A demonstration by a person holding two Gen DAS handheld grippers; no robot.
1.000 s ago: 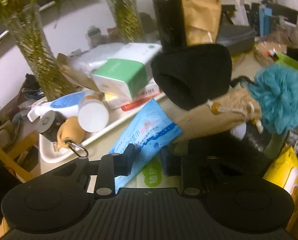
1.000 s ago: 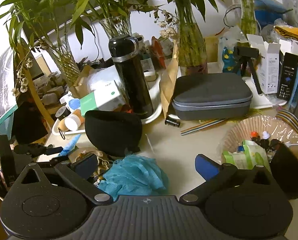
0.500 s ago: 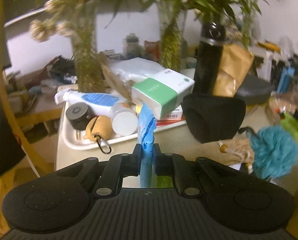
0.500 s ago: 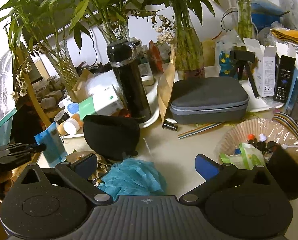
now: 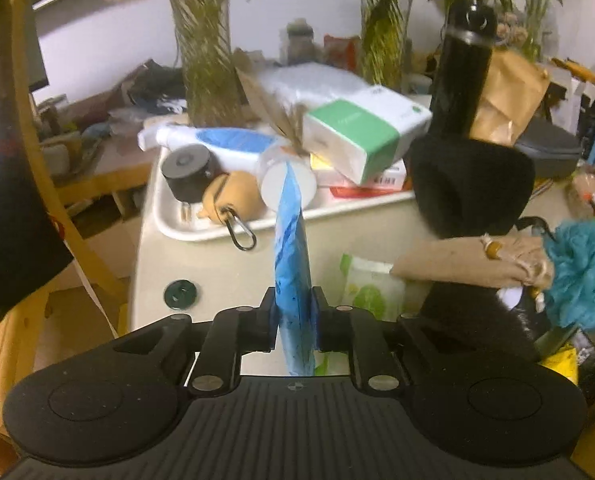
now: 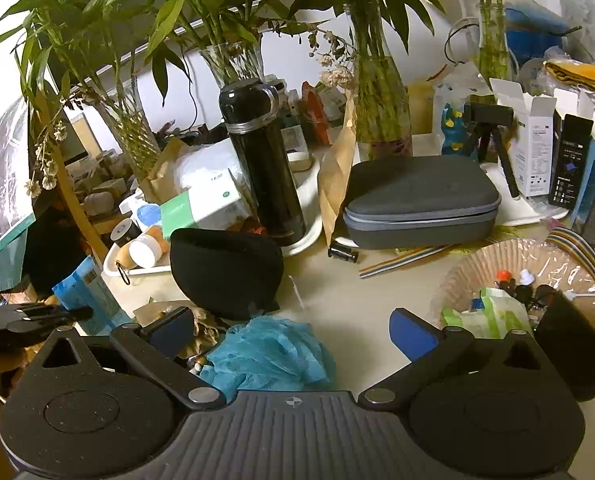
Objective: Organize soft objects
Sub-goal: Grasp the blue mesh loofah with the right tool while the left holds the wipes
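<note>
We find the left tongs [image 5: 293, 312] clenched on a blue tissue packet [image 5: 291, 264], which stands edge-on and upright between the fingers, raised above the counter [image 5: 225, 268]. Beyond it sits a white tray [image 5: 201, 232] of bottles and boxes. To its right we note a black pouch [image 5: 473, 188], a tan drawstring bag [image 5: 457, 266] and a teal mesh sponge [image 5: 581, 276] crowded together. The right tongs [image 6: 293, 324] stand released, fingers wide apart, above the teal sponge near the counter's front edge.

Right tongs [image 6: 291, 330] gape wide above the teal mesh pouf [image 6: 267, 354].
</note>
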